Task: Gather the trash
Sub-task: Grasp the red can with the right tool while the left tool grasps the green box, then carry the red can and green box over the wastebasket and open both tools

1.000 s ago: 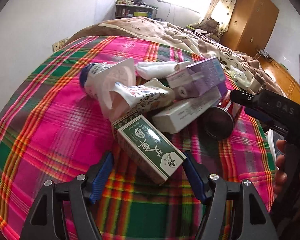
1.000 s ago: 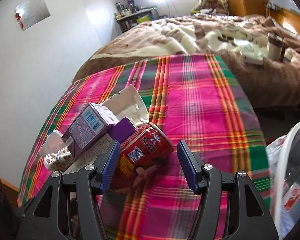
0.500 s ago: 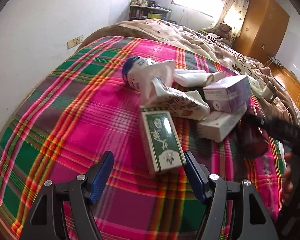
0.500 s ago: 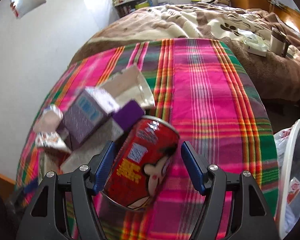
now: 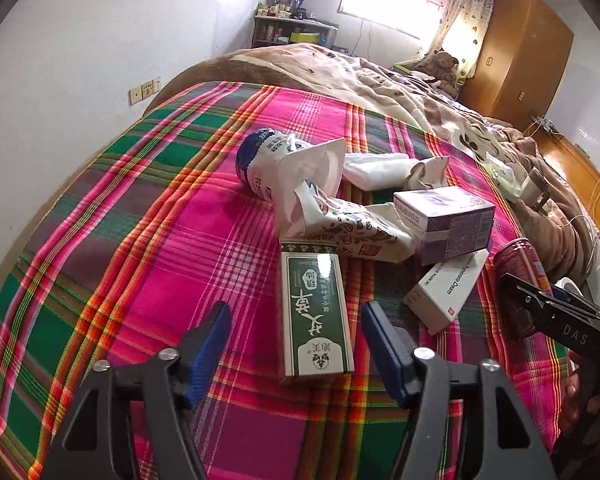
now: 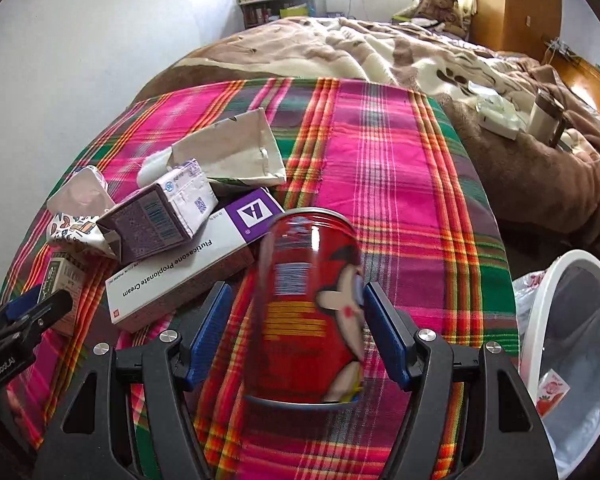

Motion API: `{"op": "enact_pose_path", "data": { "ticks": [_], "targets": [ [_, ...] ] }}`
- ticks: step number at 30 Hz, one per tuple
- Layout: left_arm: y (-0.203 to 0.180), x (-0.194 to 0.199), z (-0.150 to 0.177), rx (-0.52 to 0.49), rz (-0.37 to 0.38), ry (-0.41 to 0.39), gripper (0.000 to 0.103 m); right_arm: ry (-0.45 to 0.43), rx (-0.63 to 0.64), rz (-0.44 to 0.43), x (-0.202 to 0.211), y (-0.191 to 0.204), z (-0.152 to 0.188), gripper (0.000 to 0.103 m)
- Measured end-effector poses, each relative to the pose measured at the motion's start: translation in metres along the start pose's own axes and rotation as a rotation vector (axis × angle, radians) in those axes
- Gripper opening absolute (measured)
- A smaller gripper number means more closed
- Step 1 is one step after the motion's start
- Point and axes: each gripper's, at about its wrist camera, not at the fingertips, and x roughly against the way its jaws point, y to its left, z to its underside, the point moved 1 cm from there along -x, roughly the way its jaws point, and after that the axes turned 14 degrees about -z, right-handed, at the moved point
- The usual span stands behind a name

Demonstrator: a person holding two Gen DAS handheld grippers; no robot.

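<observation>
On the plaid bedspread (image 5: 152, 248), nearest the left gripper (image 5: 296, 344), a green box (image 5: 314, 312) lies lengthwise between the jaws, which are closing but have not reached its sides. The right gripper (image 6: 296, 330) straddles a red can (image 6: 310, 304); the right pad looks to touch it while a gap shows on the left, so the can seems unclamped. Judging from this, the can could roll or tip off the soft cover if lifted before both pads bite, and the green box, sitting off-centre toward the right jaw, may skew as the jaws meet it. Just beyond lie a white cream box (image 6: 180, 276), a purple carton (image 5: 446, 224) resting on it, a crumpled printed bag (image 5: 352, 228) touching the green box's far end, and a blue-capped bottle (image 5: 260, 160). That clutter crowds both pickups. A white bin (image 6: 572, 340) stands off the bed's right edge, near the can. Farther off, a brown blanket (image 6: 380, 52) covers the bed.
</observation>
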Motion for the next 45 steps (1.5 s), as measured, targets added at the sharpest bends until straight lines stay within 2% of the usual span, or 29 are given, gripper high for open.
{"op": "enact_pose_path", "data": {
  "ticks": [1, 3, 6, 14, 27, 45],
  "targets": [
    [0.001, -0.001, 0.001, -0.001, -0.001, 0.0, 0.059, -0.004, 0.004, 0.005, 0.0, 0.001, 0.0, 0.063],
    [0.001, -0.001, 0.002, 0.001, 0.005, 0.004, 0.045, -0.015, 0.021, 0.017, 0.0, 0.002, 0.002, 0.055],
    [0.001, -0.001, 0.002, -0.001, 0.019, 0.003, 0.034, -0.019, 0.023, 0.004, -0.001, 0.001, 0.001, 0.055],
    [-0.002, 0.009, 0.003, 0.003, 0.014, -0.048, 0.034, -0.039, 0.031, -0.013, 0.002, 0.003, 0.004, 0.054],
    [-0.013, 0.047, 0.003, -0.006, 0.061, -0.109, 0.034, -0.096, 0.0, -0.05, 0.021, -0.004, 0.01, 0.054],
    [-0.099, 0.098, 0.007, -0.142, 0.181, -0.189, 0.034, -0.22, -0.065, -0.036, 0.089, -0.047, 0.025, 0.054]
  ]
}}
